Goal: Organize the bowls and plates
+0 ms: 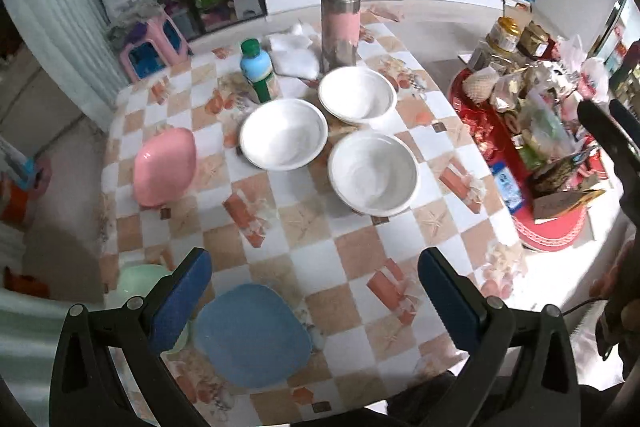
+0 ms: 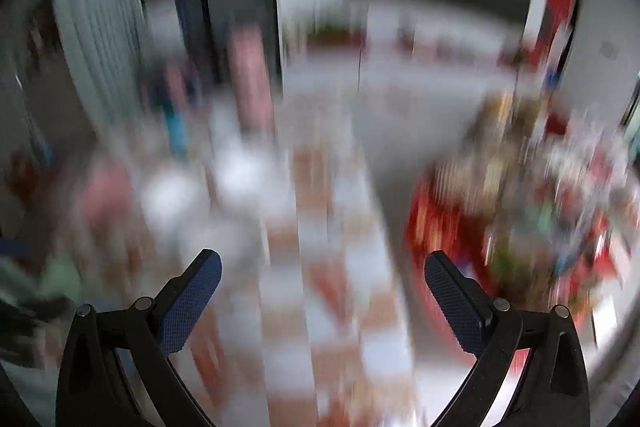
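Observation:
Three white bowls sit close together mid-table in the left wrist view: one on the left (image 1: 283, 134), one behind (image 1: 357, 95), one on the right (image 1: 374, 173). A pink plate (image 1: 165, 167) lies left of them, a blue plate (image 1: 252, 335) near the front edge, and a pale green plate (image 1: 138, 277) pokes out at the front left. My left gripper (image 1: 314, 263) hangs open above the front of the table, nothing between its fingers. My right gripper (image 2: 322, 267) is open and empty too; its view is badly motion-blurred, with white bowls (image 2: 236, 171) as smears.
A pink thermos (image 1: 341, 15) and a green-capped bottle (image 1: 259, 71) stand behind the bowls beside white bags (image 1: 294, 57). A red tray of packaged goods (image 1: 532, 131) fills the right side. The other gripper's dark body (image 1: 612, 131) shows at the right edge.

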Demonstrator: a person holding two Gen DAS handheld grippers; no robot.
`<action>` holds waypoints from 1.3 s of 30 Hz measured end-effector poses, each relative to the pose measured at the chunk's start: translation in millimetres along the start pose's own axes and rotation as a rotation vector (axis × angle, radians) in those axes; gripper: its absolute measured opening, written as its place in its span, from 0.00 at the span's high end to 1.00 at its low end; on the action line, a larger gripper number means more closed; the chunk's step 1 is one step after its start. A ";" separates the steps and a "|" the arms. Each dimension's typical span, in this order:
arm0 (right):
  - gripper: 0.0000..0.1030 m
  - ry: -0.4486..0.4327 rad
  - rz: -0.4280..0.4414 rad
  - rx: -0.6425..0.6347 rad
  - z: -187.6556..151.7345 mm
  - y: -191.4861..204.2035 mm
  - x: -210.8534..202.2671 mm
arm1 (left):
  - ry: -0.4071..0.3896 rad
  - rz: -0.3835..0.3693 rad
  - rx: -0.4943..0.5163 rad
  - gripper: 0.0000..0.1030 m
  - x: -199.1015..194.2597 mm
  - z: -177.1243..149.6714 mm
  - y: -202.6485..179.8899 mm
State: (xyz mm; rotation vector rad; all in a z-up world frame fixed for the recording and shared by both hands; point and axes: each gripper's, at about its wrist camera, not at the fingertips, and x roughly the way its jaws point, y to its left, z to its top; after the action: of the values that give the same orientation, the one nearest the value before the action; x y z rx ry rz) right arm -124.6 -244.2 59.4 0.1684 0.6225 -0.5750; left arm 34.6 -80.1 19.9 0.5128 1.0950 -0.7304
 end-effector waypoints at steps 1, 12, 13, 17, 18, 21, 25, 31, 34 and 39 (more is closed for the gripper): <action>0.01 -0.023 0.007 -0.014 5.6 4.3 -4.7 | 0.026 -0.001 0.000 0.00 6.1 0.6 3.2; 0.01 0.419 0.036 0.013 -4.4 45.6 21.2 | 0.052 0.057 -0.005 0.00 14.2 -12.8 35.0; 0.01 0.449 0.037 0.013 -8.1 48.7 22.8 | 0.061 0.053 -0.009 0.00 15.8 -15.1 38.5; 0.01 0.503 0.004 -0.014 -16.5 62.6 32.7 | 0.077 0.040 -0.038 0.00 18.6 -20.4 52.7; 0.01 0.504 -0.003 -0.030 -16.6 67.4 32.0 | 0.080 0.036 -0.046 0.00 18.9 -22.0 55.5; 0.01 0.516 -0.016 -0.080 -18.3 81.3 31.5 | 0.085 0.032 -0.066 0.00 19.0 -26.7 63.4; 0.01 0.543 -0.006 -0.113 -23.3 95.3 34.6 | 0.094 0.025 -0.094 0.00 20.7 -33.1 74.3; 0.01 0.586 -0.003 -0.143 -32.0 108.3 40.5 | 0.114 0.022 -0.115 0.00 22.8 -38.8 82.4; 0.01 0.608 0.002 -0.160 -35.7 112.7 42.6 | 0.114 0.024 -0.115 0.00 23.2 -39.1 82.5; 0.01 0.597 0.008 -0.181 -35.2 115.2 41.2 | 0.104 0.031 -0.121 0.00 21.8 -39.3 83.0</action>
State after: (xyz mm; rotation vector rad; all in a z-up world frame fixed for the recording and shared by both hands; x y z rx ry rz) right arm -51.0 -156.1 4.3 0.1727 1.2478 -0.4549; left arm 78.7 -3.6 -13.5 0.4674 1.2180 -0.6120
